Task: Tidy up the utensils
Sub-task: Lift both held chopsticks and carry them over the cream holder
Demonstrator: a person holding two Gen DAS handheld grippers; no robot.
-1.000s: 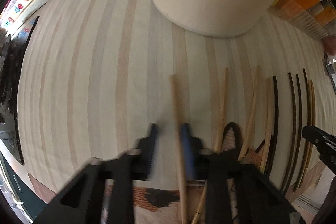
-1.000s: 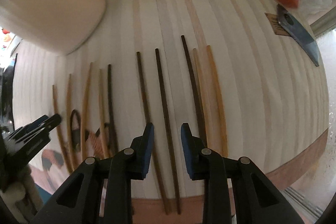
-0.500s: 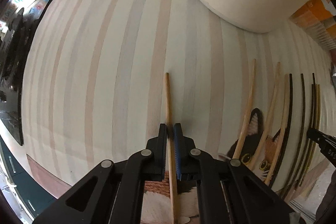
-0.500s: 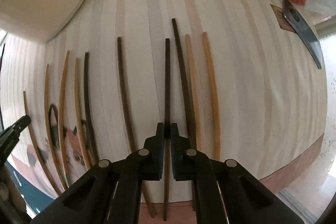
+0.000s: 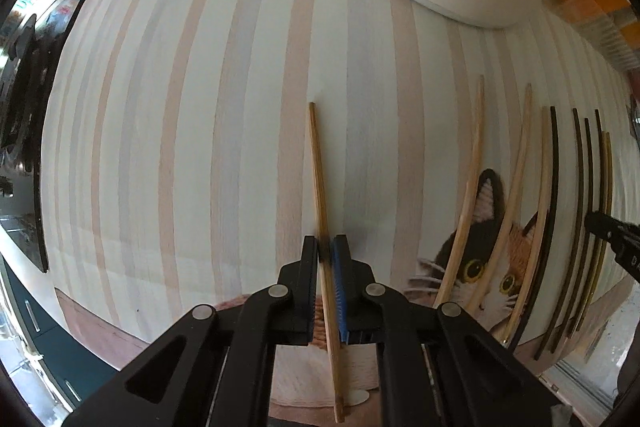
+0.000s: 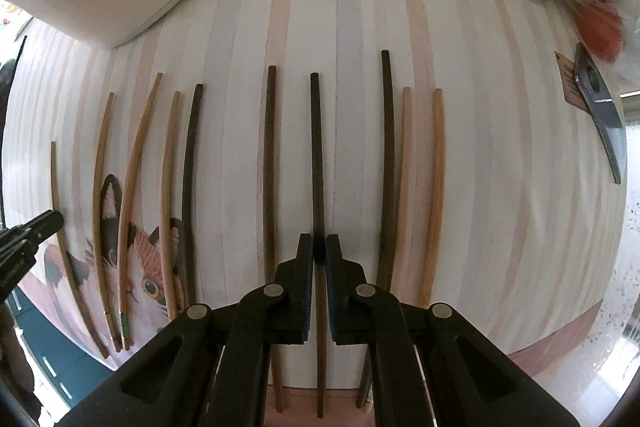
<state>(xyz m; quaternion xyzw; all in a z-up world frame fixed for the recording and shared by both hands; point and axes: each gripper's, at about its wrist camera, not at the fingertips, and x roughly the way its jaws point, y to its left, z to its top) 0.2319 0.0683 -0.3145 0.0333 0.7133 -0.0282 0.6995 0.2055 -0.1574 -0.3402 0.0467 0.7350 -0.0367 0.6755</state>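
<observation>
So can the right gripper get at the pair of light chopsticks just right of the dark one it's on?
Probably not yet: the right gripper is shut on a dark chopstick. Nothing covers the light pair.

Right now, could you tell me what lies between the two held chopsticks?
In the right wrist view, five loose chopsticks: three pale, two dark, between the pale chopstick and the dark chopstick.

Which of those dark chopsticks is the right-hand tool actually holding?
The middle dark chopstick of the three, clamped in the right gripper. The other two dark ones lie free on either side.
</observation>
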